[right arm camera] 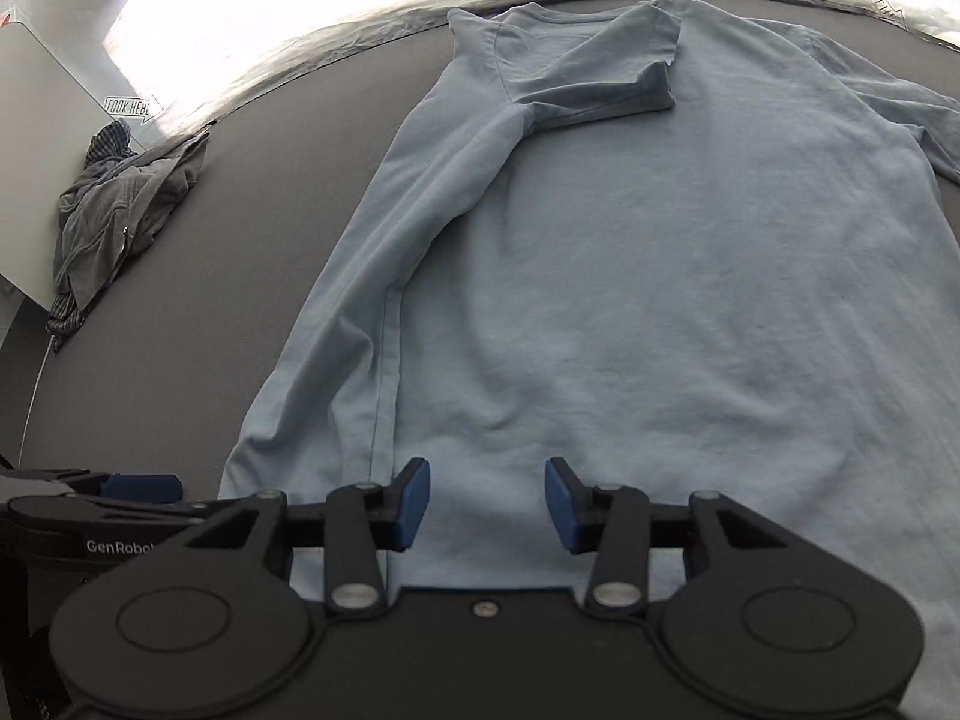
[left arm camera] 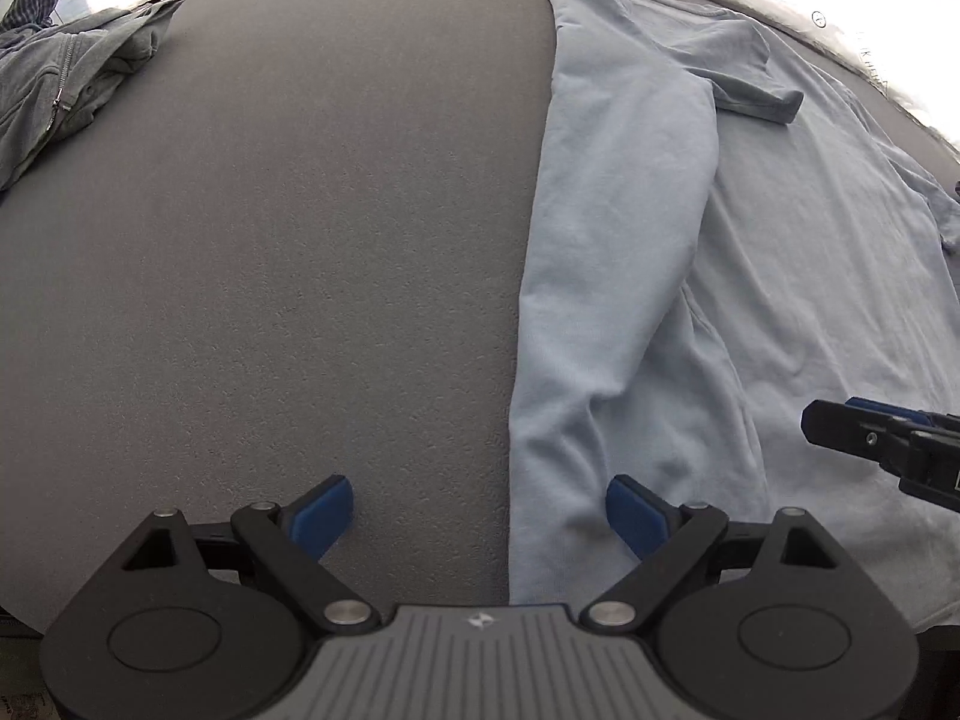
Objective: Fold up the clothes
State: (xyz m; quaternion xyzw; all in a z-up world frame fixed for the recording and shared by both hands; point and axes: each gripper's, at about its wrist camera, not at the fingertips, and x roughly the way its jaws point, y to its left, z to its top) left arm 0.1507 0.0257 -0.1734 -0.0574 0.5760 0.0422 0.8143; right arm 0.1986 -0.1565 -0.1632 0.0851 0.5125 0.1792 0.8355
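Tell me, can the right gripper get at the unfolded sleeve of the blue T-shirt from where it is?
Probably yes. The right gripper hovers open over the hem of the light blue T-shirt, and nothing lies on the cloth between it and the unfolded sleeve.

**Both hand-held grippers angled down, jaws apart and holding nothing**

The left hand-held gripper [left arm camera: 480,516] tilts steeply downward. Its two blue pads [left arm camera: 327,513] stand far apart, close to their widest spread, and nothing is clamped between them. In the right wrist view, its black linkage and one blue pad show at the lower left, just beside the right tool.

The right hand-held gripper [right arm camera: 487,504] also leans downward, less steeply. Its blue pads [right arm camera: 414,501] stand at a moderate gap, parted and pressing on nothing. In the left wrist view, its fingers reach in from the right edge.
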